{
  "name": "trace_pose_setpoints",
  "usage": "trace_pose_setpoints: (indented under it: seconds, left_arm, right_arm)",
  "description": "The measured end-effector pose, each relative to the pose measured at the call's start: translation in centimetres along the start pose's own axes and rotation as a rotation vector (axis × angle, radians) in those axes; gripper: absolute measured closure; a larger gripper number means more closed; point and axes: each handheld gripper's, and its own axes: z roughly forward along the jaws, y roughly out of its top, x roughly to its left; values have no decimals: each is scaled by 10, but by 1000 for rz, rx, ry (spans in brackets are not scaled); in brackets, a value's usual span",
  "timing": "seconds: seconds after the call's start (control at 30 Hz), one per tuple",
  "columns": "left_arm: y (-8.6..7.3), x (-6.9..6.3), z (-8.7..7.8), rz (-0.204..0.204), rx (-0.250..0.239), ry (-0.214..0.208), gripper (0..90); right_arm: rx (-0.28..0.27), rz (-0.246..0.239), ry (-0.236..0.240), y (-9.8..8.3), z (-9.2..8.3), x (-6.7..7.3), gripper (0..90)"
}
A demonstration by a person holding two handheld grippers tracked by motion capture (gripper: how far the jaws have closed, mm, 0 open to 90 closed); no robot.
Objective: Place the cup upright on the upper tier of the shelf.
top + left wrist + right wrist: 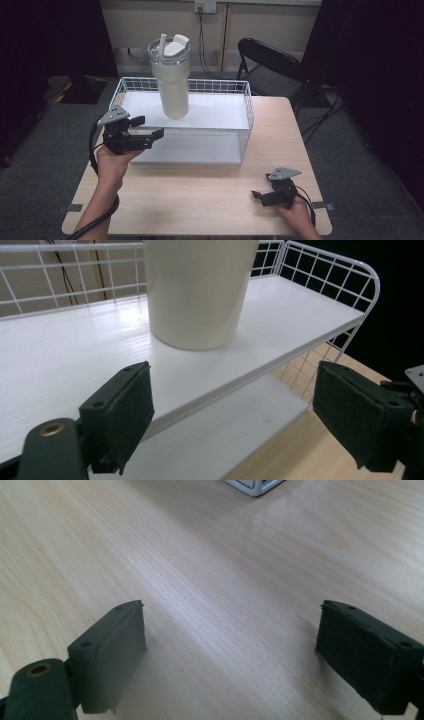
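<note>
A tall cream tumbler (170, 80) with a lid and a straw stands upright on the upper board of a white wire shelf rack (220, 112) at the back of the wooden table (200, 195). My left gripper (150, 127) hovers at the rack's front left corner, open, pointing right along the shelf edge. In the left gripper view the tumbler's base (197, 290) stands beyond the jaws, and the shelf board's front edge (210, 395) lies between them, untouched. My right gripper (257, 197) rests low at the table's front right, open. Bare tabletop (230, 580) lies between its jaws.
The rack has a lower board (200, 150) under the upper one and wire walls on three sides. A black folding chair (270, 62) stands behind the table's right corner. A cable hangs from a wall socket (206, 6) at the back.
</note>
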Motion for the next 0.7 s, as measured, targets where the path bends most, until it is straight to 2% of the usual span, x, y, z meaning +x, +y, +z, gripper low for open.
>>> trace_pose_setpoints:
  seconds: [0.37, 0.4, 0.7]
  left_arm:
    - [-21, 0, 0, -16, -1, -13, 165]
    - [-24, 0, 0, -26, 2, -20, 165]
    - [-42, -2, -1, -32, 16, -24, 165]
  right_arm:
    - [0, 0, 0, 0, 0, 0, 117]
    - [0, 0, 0, 0, 0, 0, 117]
    - [0, 0, 0, 0, 0, 0, 117]
